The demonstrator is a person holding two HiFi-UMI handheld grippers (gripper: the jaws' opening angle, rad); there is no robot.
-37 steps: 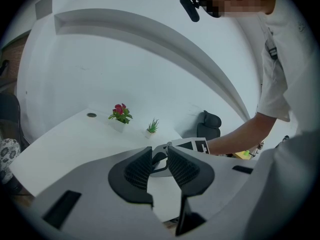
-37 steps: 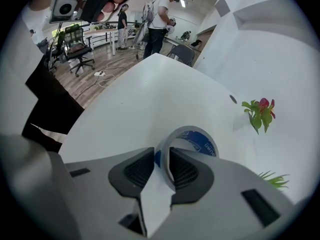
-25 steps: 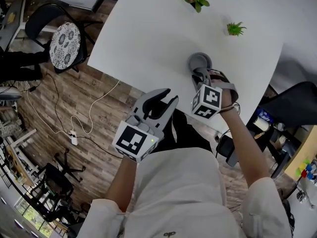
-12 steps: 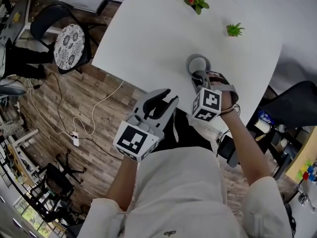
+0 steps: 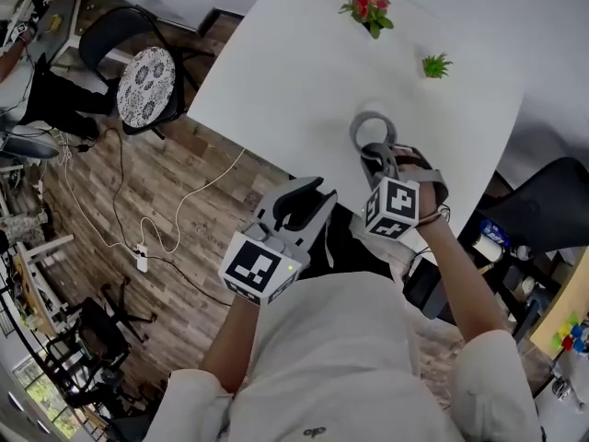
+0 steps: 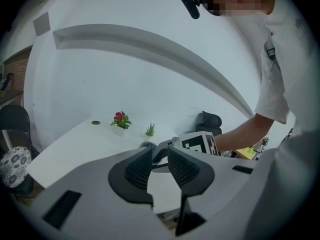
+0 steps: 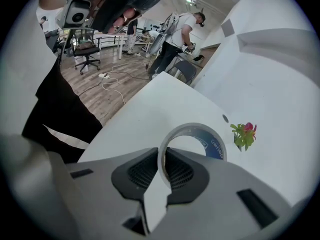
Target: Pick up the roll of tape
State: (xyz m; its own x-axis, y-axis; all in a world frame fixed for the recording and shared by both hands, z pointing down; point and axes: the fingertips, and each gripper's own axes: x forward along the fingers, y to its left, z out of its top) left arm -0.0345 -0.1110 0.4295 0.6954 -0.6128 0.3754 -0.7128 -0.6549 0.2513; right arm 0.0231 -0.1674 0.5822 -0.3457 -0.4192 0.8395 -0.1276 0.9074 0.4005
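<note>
Now the right gripper point(image 7: 162, 168), jaws just closing, pinches the grey, blue-lined roll of tape point(image 7: 214, 145) by its wall; open white table point(image 7: 150, 104) lies beyond the fingertips. Left gripper point(image 6: 160, 160): narrow gap, empty.

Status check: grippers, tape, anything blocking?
Right gripper just closed, clamping the roll of tape by its wall. Left gripper open, empty. Roll on edge over the table. Potted plants far off, path clear.

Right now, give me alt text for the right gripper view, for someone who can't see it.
The right gripper, its jaws just closed, pinches the wall of a roll of tape, the ring standing up past the jaws. Behind it lie a white table and a small pink-flowered plant at right; farther off, wood floor and a standing person.
</note>
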